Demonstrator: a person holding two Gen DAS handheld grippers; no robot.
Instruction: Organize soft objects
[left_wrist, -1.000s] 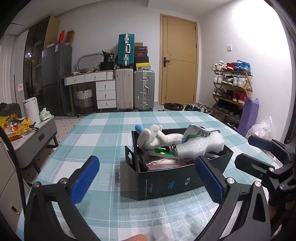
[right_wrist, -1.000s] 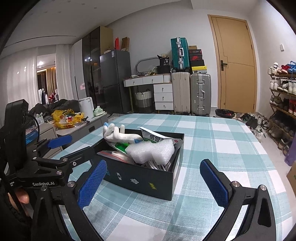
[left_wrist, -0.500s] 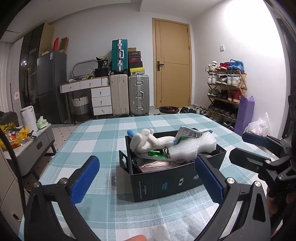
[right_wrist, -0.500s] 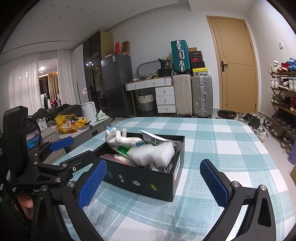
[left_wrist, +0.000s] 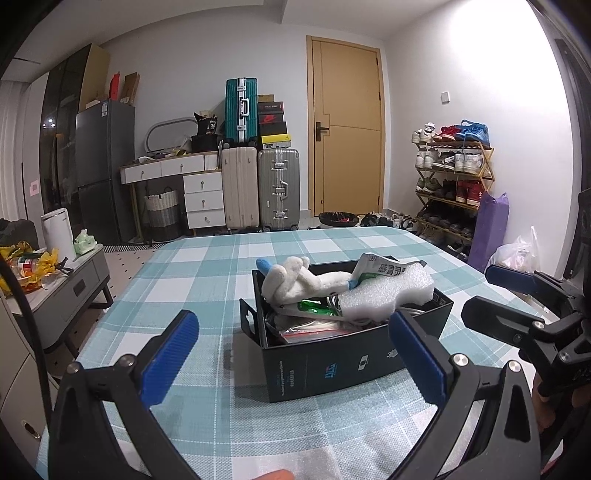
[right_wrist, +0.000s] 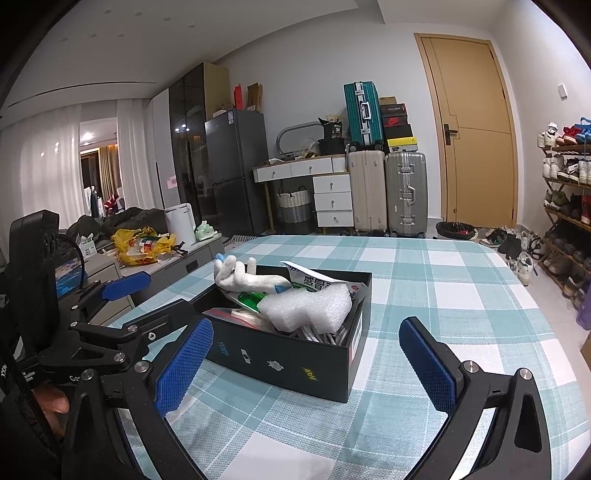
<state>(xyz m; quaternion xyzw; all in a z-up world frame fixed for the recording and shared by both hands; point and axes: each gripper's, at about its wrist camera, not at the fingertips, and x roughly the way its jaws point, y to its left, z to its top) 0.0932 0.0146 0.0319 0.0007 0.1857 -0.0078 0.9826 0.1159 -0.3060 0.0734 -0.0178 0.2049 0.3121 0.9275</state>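
Looking across the checked table (left_wrist: 207, 266), we see the black box (left_wrist: 332, 365) sitting on it, packed with a white foam block (left_wrist: 384, 295), a white glove (left_wrist: 295, 280) and packets. We hold the left gripper (left_wrist: 291, 354) and right gripper (right_wrist: 306, 358) just short of the box, both spread wide and empty.

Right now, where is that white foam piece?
In both views, the white foam piece lies atop the clutter in the black box mid-table, beside the white glove.
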